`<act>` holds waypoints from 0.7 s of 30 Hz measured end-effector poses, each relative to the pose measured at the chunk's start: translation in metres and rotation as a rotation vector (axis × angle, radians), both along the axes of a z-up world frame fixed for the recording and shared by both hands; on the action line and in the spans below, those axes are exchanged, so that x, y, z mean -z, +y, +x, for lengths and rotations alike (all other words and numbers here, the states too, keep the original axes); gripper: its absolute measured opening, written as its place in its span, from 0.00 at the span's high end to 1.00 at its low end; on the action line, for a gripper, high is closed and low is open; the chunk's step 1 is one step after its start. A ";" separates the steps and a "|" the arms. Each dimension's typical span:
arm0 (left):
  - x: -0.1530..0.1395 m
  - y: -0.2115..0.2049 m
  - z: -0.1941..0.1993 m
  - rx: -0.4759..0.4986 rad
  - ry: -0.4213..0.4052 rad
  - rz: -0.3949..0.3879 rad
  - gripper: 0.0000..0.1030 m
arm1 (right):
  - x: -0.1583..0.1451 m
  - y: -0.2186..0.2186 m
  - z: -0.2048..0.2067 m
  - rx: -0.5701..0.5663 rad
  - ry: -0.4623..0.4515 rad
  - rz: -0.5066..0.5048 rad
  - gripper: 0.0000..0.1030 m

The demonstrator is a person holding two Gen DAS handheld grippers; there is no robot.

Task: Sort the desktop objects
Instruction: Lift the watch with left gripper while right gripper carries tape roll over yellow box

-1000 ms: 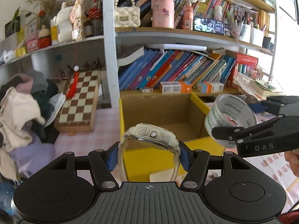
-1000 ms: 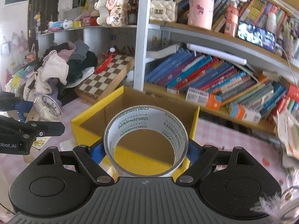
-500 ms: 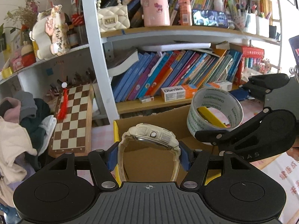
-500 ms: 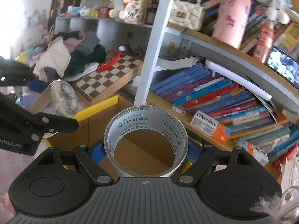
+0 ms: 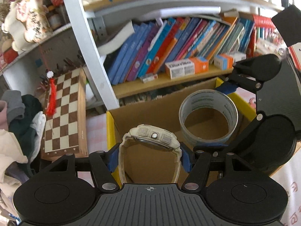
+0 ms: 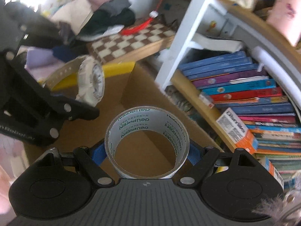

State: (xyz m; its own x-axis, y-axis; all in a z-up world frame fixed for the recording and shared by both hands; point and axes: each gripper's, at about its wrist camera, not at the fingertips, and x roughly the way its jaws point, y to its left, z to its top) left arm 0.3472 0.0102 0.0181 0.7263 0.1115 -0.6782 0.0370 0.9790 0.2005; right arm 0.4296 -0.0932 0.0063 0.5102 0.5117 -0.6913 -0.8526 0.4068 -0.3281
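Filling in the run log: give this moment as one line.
left gripper: shut on watch | right gripper: shut on tape roll | both over cardboard box

The white digital watch point(image 5: 154, 137) stood upright with its strap looped beneath it, the strap's 2 sides pinched between the blue pads of the left tool point(image 5: 150, 158). Its pale case, with a round button between 2 grilled patches, faced up and forward above the open cardboard box point(image 5: 111, 131) with yellow rims. The roll of clear packing tape point(image 6: 146, 143), printed with green lettering on its inner face, was clamped across its width by the right tool point(image 6: 146, 153), its hole facing forward, over the same box. The box looked empty, though blur hid part of its floor.
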 end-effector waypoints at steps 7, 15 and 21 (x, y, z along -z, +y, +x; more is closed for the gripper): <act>0.015 0.000 0.017 0.006 0.060 0.019 0.39 | 0.020 0.011 0.015 -0.066 0.005 -0.101 0.19; 0.028 -0.003 0.030 0.017 0.122 0.028 0.39 | 0.026 0.015 0.023 -0.099 0.036 -0.153 0.19; 0.036 -0.004 0.036 0.026 0.157 0.038 0.39 | 0.034 0.025 0.019 -0.159 0.045 -0.241 0.19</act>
State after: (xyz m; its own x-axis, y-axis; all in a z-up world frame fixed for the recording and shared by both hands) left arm 0.3832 0.0061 -0.0182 0.6146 0.1215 -0.7794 0.0959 0.9692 0.2268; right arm 0.4486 -0.0687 -0.0277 0.4025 0.4011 -0.8229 -0.9154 0.1818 -0.3592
